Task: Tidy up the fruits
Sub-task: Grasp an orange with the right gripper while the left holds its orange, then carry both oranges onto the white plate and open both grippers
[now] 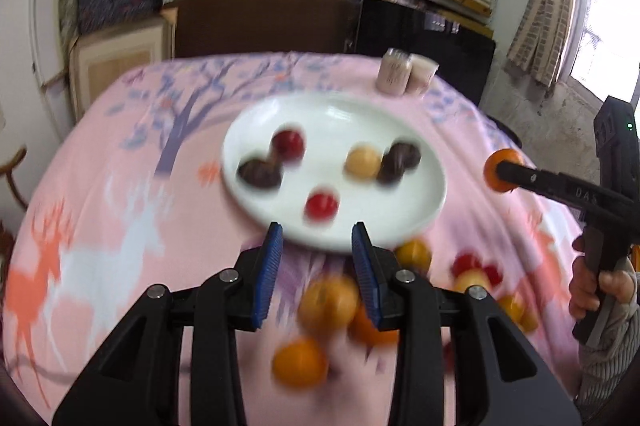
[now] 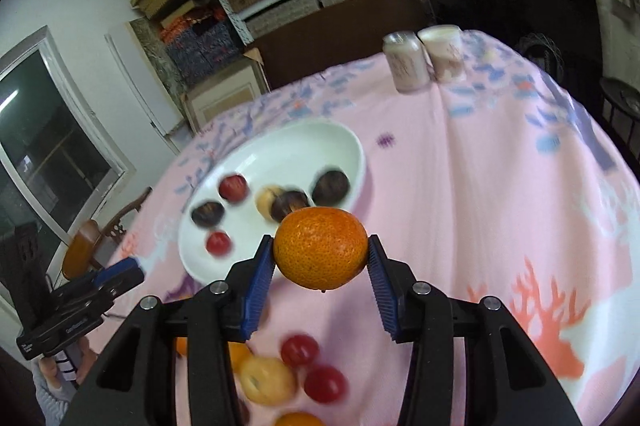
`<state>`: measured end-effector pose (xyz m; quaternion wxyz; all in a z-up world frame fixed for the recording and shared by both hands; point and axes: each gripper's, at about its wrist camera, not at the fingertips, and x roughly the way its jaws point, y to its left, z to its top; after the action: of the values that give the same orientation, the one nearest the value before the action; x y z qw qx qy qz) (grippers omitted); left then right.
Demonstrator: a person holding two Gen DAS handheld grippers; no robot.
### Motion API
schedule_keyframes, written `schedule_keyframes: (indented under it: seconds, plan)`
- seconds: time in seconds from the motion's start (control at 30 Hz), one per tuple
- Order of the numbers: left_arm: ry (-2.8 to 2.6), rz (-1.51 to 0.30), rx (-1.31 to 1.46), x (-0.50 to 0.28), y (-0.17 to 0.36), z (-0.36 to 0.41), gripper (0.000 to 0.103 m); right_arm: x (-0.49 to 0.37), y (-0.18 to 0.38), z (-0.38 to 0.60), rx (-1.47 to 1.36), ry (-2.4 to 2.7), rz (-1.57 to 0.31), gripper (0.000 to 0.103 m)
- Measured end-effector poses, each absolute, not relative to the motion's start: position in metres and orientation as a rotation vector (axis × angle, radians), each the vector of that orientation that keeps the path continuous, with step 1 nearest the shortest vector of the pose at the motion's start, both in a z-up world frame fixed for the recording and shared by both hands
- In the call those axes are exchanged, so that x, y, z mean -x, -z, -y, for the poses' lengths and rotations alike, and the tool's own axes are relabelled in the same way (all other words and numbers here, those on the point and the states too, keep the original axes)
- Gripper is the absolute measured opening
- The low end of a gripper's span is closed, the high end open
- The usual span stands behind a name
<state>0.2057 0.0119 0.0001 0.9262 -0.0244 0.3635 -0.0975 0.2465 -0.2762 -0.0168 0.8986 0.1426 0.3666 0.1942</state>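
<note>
Orange (image 2: 321,248) between right gripper's (image 2: 320,254) fingers (image 2: 260,276)

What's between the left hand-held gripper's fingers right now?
Nothing is gripped: in the left wrist view the left hand-held gripper has a free gap, showing only the white plate rim and pink tablecloth beyond.

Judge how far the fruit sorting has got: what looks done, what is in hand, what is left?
Done: the white plate already holds several small fruits, among them a red one. In hand: the right gripper is shut on an orange, lifted off the cloth. The left gripper holds nothing. Left: more oranges and small fruits lie loose on the tablecloth.
</note>
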Motion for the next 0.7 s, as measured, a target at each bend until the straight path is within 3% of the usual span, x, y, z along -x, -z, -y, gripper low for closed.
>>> schedule_keyframes:
  seconds: [0.13, 0.43, 0.7]
  plan:
    - [0.179, -0.778, 0.087, -0.236, 0.0, -0.017, 0.034, -0.269, 0.005, 0.253, -0.242, -0.427, -0.764, 0.047]
    - [0.203, -0.858, -0.011, -0.15, 0.044, -0.037, 0.039, -0.267, 0.026, 0.247, -0.265, -0.458, -0.781, 0.047]
    - [0.225, -0.921, -0.009, -0.164, 0.07, -0.029, 0.039, -0.265, 0.029, 0.25, -0.277, -0.458, -0.785, 0.047]
